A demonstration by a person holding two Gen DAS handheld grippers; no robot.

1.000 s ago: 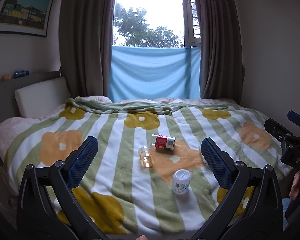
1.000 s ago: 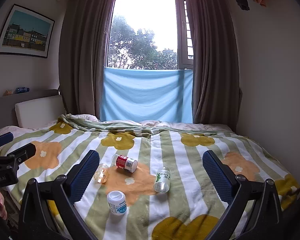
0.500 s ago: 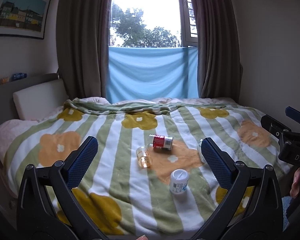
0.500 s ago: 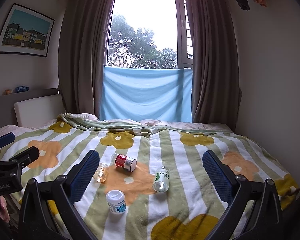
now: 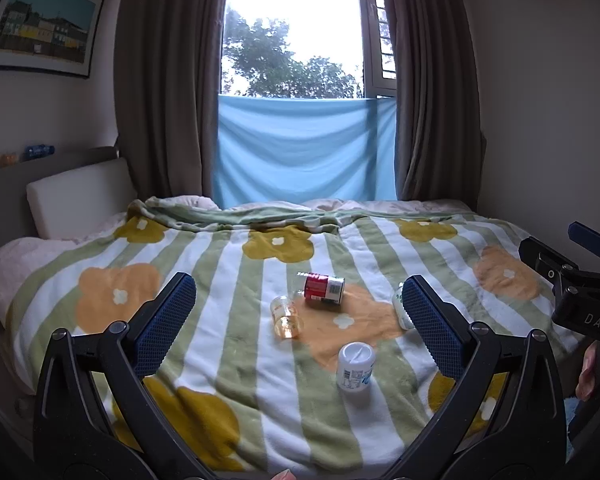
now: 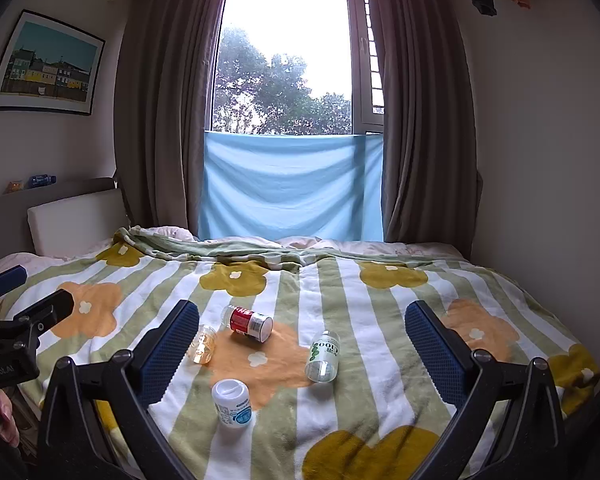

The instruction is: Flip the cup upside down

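Observation:
Several small containers lie on a flowered striped blanket (image 5: 228,344). A white cup-like tub (image 5: 355,366) stands with its closed white end up, also in the right wrist view (image 6: 233,400). A red-labelled can (image 5: 324,288) (image 6: 249,323) lies on its side. A clear amber jar (image 5: 286,317) (image 6: 202,345) lies on its side. A clear bottle with green print (image 6: 323,356) lies on its side, half hidden behind a finger in the left wrist view (image 5: 400,312). My left gripper (image 5: 298,328) and right gripper (image 6: 302,344) are open, empty, held above the near bed edge.
The bed fills the room between a headboard with a white pillow (image 5: 76,196) at left and a wall at right. Curtains and a blue cloth (image 5: 304,152) hang at the window behind. Each gripper shows at the edge of the other's view (image 5: 580,296) (image 6: 16,332).
Both views have tilted slightly upward, so the bed and containers sit a little lower in frame. The containers have not moved. Both grippers stay open.

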